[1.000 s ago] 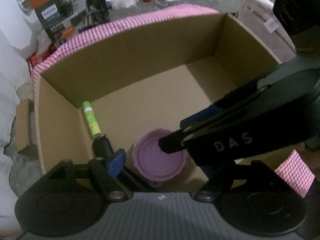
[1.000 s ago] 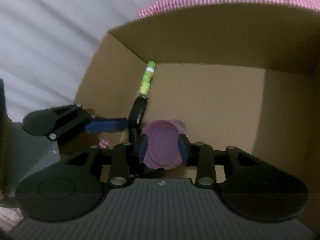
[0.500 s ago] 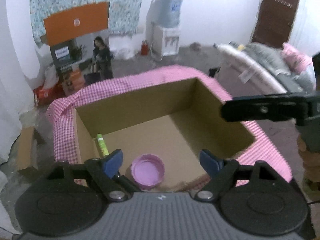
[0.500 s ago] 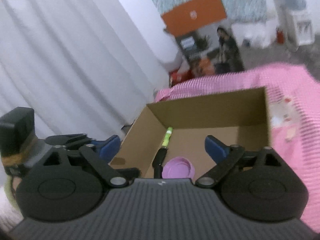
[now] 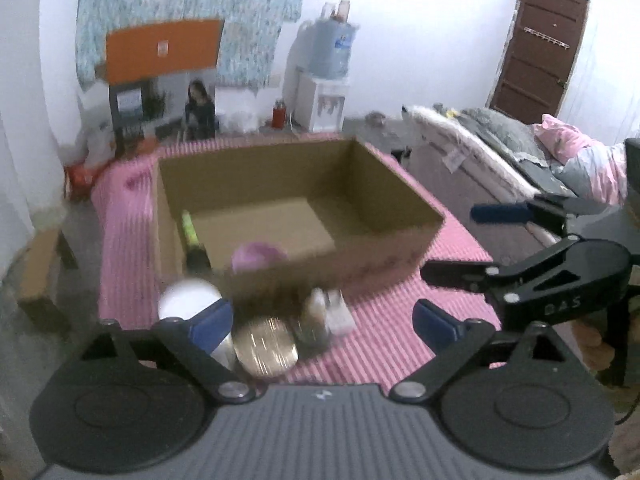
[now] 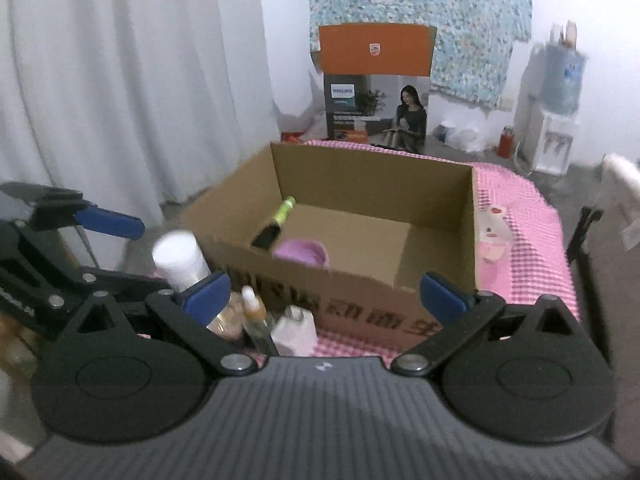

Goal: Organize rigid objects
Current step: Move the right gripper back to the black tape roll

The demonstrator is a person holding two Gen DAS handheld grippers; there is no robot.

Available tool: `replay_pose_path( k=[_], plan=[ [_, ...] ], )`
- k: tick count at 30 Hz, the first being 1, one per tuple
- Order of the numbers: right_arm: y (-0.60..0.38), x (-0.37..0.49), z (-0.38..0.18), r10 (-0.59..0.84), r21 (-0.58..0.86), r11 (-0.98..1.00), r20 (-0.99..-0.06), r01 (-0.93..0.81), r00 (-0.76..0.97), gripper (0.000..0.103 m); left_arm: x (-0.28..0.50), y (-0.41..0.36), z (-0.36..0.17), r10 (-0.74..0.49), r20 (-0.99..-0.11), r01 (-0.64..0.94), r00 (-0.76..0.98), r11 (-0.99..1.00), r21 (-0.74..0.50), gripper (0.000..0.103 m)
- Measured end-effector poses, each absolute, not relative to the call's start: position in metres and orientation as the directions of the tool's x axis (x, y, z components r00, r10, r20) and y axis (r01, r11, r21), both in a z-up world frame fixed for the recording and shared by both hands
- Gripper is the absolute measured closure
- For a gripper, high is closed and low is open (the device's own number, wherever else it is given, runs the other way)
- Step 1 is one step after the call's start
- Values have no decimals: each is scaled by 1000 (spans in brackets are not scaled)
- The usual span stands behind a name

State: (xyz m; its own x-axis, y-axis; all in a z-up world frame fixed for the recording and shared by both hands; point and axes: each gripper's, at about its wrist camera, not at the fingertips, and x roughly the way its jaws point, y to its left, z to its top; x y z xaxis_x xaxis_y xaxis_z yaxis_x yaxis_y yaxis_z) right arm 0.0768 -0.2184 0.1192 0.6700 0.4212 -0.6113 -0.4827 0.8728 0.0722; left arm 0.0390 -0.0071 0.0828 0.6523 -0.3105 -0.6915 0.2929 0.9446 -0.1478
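An open cardboard box (image 5: 384,236) (image 6: 360,300) stands on a pink checked cloth. Inside lie a purple lid (image 5: 258,256) (image 6: 304,252) and a green-and-black tube (image 5: 190,232) (image 6: 276,222). In front of the box stand a white-capped bottle (image 5: 188,300) (image 6: 178,256), a gold-lidded jar (image 5: 266,346), a small dropper bottle (image 6: 256,312) and a small white container (image 6: 296,328). My left gripper (image 5: 322,320) is open and empty, held back above these items. My right gripper (image 6: 324,292) is open and empty too, and it shows at the right of the left wrist view (image 5: 480,244).
The pink checked cloth (image 5: 400,328) (image 6: 516,232) covers the table around the box. Behind stand a printed carton (image 6: 376,92), a water dispenser (image 5: 324,76) and white curtains (image 6: 120,80). A bed with bedding (image 5: 520,152) lies to the right.
Both grippers have pulled back and up out of the box; the right one has let go of the purple lid, which now lies in the box. The items in front have come into view.
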Motion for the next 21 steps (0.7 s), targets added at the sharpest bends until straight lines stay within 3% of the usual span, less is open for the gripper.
replay_pose_path(
  k=[7, 13, 21],
  plan=[
    [-206, 57, 91, 281, -63, 913, -617, -402, 735, 1, 17, 12, 42, -320, -704, 220, 634, 947, -233, 6],
    [-223, 40, 72, 409, 126, 900, -575, -418, 709, 1, -1, 19, 32, -273, -681, 191, 680, 962, -194, 0],
    [-225, 26, 51, 439, 236, 898, -547, -371, 713, 1, -9, 20, 16, -311, -654, 224, 690, 951, -215, 0]
  ],
)
